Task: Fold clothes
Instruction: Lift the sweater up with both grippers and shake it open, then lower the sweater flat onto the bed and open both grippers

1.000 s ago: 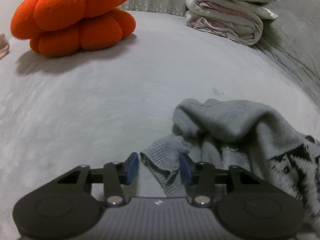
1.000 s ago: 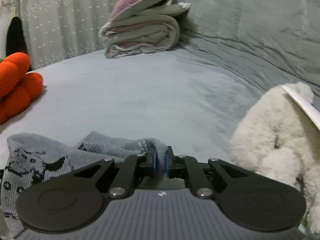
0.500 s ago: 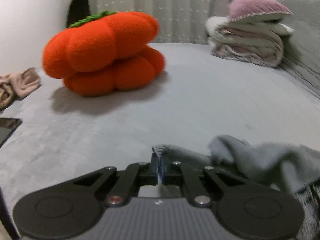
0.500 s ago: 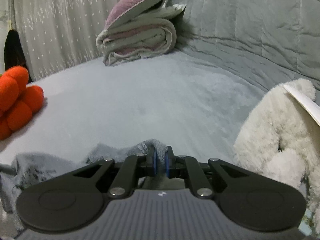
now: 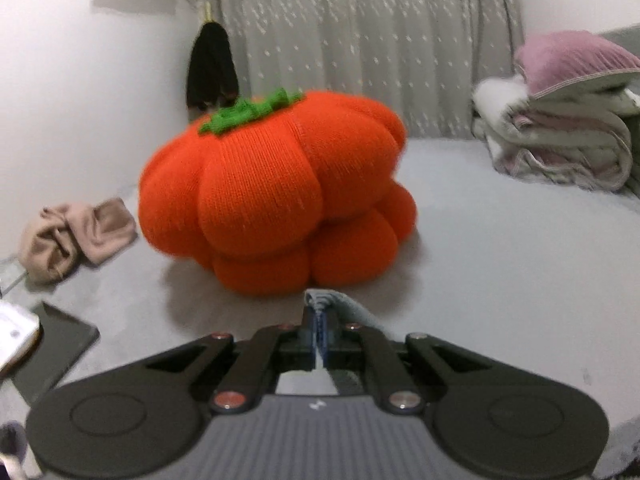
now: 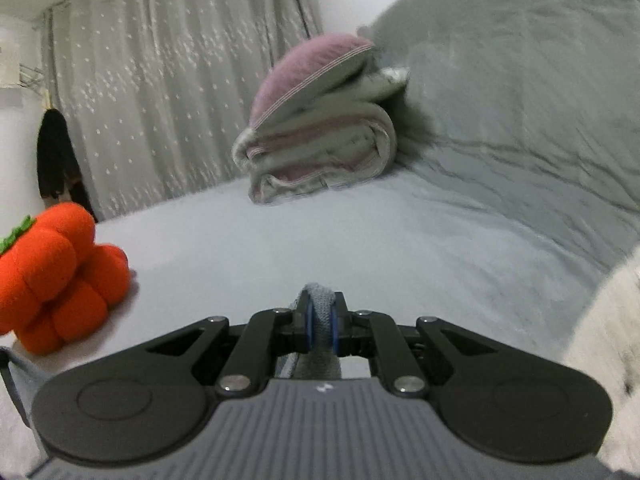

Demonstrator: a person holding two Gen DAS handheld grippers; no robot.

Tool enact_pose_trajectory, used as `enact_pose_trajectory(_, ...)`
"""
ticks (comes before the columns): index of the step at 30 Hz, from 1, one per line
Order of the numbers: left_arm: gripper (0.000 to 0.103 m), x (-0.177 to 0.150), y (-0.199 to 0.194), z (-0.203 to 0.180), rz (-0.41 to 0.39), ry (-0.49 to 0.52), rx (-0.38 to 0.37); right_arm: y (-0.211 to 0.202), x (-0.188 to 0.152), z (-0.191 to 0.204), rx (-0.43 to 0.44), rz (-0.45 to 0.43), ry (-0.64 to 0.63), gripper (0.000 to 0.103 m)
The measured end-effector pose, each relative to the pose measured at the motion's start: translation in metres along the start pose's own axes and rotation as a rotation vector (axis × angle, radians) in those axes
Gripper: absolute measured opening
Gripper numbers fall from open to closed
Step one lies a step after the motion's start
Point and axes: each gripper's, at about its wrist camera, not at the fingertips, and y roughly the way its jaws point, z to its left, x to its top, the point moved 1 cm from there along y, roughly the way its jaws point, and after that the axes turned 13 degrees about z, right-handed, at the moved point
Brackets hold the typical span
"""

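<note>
1. Grey knitted garment (image 5: 334, 300): soft ribbed wool, only its pinched edges in sight. One tuft pokes up between the blue pads of the left gripper (image 5: 319, 322); another fold (image 6: 322, 316) sits between the pads of the right gripper (image 6: 322, 322). The body of the garment hangs below both tools, out of view except for a grey strip at the lower left of the right wrist view.
2. Left gripper: jaws nearly together, clamped on a thin garment edge.
3. Right gripper: jaws narrow, clamped on a thicker roll of the same knit.
4. Key relation: the garment lies directly at, and beneath, both grippers, each equally close to its own hold. Its long axis probably runs from one hold to the other; the hidden cloth leaves this unconfirmed. The next move likely means spreading it flat on the open bed ahead.
5. Pale grey plush bed surface (image 6: 360, 248): bare in front of both tools.
6. Orange knitted pumpkin cushion (image 5: 276, 196): just ahead of the left gripper.
7. Rolled grey-and-pink quilt topped by a mauve pillow (image 6: 320, 144): well apart, far side.
8. White fluffy plush (image 6: 608, 340): near the right gripper's right flank.
</note>
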Motion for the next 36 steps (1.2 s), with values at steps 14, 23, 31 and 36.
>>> enact_pose_trajectory(14, 0.002, 0.055, 0.042, -0.016, -0.104, -0.017, 0.099, 0.069, 0.026, 0.013, -0.021, -0.073, -0.019, 0.009)
enact_pose_trajectory(23, 0.003, 0.043, 0.077, -0.023, -0.024, -0.029, 0.104, 0.102, 0.011, 0.016, -0.058, -0.005, -0.081, 0.010)
enact_pose_trajectory(31, 0.028, 0.036, 0.073, -0.019, 0.042, 0.008, 0.074, 0.095, 0.008, 0.016, -0.068, 0.039, -0.079, 0.024)
enact_pose_trajectory(36, 0.044, 0.028, 0.054, -0.015, 0.051, 0.027, 0.061, 0.079, 0.008, 0.012, -0.073, 0.042, -0.065, 0.059)
